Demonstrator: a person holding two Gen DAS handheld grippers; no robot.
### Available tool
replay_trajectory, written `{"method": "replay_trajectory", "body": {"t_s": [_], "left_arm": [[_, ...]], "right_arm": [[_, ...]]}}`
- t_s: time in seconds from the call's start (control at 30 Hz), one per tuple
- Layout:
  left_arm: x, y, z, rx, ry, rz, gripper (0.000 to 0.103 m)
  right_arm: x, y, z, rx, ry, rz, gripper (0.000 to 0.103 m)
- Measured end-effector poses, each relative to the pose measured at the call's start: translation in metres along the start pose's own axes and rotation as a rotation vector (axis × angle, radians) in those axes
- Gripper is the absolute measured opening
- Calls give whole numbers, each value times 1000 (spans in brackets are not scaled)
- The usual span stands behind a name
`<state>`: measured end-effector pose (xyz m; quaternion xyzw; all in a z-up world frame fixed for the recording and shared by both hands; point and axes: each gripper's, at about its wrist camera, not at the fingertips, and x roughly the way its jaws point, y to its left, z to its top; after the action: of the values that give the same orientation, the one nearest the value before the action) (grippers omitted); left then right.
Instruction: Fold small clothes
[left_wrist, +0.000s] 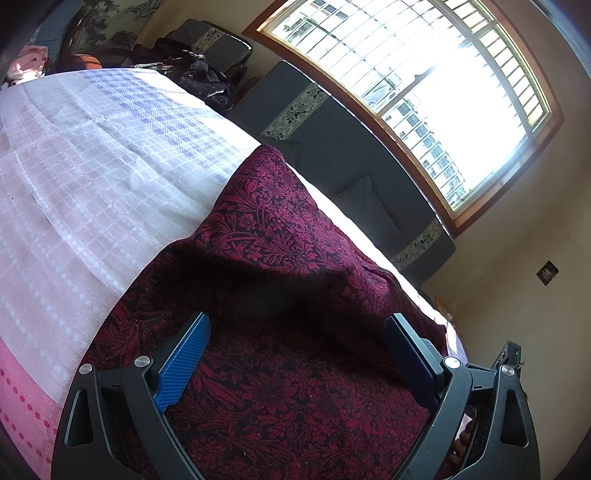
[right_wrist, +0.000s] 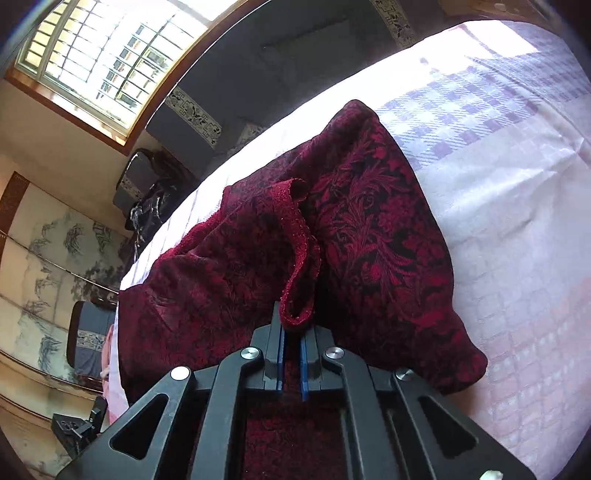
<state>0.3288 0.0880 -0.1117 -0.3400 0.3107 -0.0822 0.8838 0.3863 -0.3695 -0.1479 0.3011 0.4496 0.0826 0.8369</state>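
Pinched together, the right gripper (right_wrist: 292, 328) clamps a rolled hem of the crimson floral garment (right_wrist: 373, 236); left gripper (left_wrist: 297, 332) spread wide over it, bare checked bedsheet (left_wrist: 92, 177) alongside.

We see a barred window (left_wrist: 406, 92) flooding cream walls (left_wrist: 517, 266) with daylight, a dark cushioned bench (left_wrist: 332, 147) beneath it, beside a checked bedspread (left_wrist: 92, 166).

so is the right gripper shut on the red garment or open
Shut on it. The right gripper has its blue pads nearly together, pinching a rolled hem of the red garment, which lies partly bunched on the checked bedspread.
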Motion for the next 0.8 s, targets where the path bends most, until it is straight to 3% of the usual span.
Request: {"method": "replay_trajectory", "body": {"t_s": [0.07, 0.2, 0.33, 0.37, 0.43, 0.57, 0.7, 0.8], "left_arm": [[1, -1, -1, 4, 3, 5, 95], [2, 0, 0, -2, -3, 7, 95], [1, 1, 0, -4, -2, 4, 95], [0, 2, 0, -5, -2, 0, 95], [-1, 3, 0, -8, -2, -10, 95], [-5, 3, -4, -3, 9, -41, 95], [-18, -14, -25, 102, 124, -53, 95], [-52, -26, -57, 205, 202, -66, 95]], "right_arm": [[0, 6, -1, -56, -5, -33, 4], [-14, -9, -2, 34, -29, 57, 14], [-61, -17, -34, 69, -113, 151, 39], [-73, -19, -49, 70, -113, 175, 46], [-97, -24, -83, 68, -97, 231, 53], [-156, -43, -152, 14, -103, 178, 58], [-209, -70, -206, -9, -123, 106, 60], [-232, -80, -232, -46, -104, 51, 60]]}}
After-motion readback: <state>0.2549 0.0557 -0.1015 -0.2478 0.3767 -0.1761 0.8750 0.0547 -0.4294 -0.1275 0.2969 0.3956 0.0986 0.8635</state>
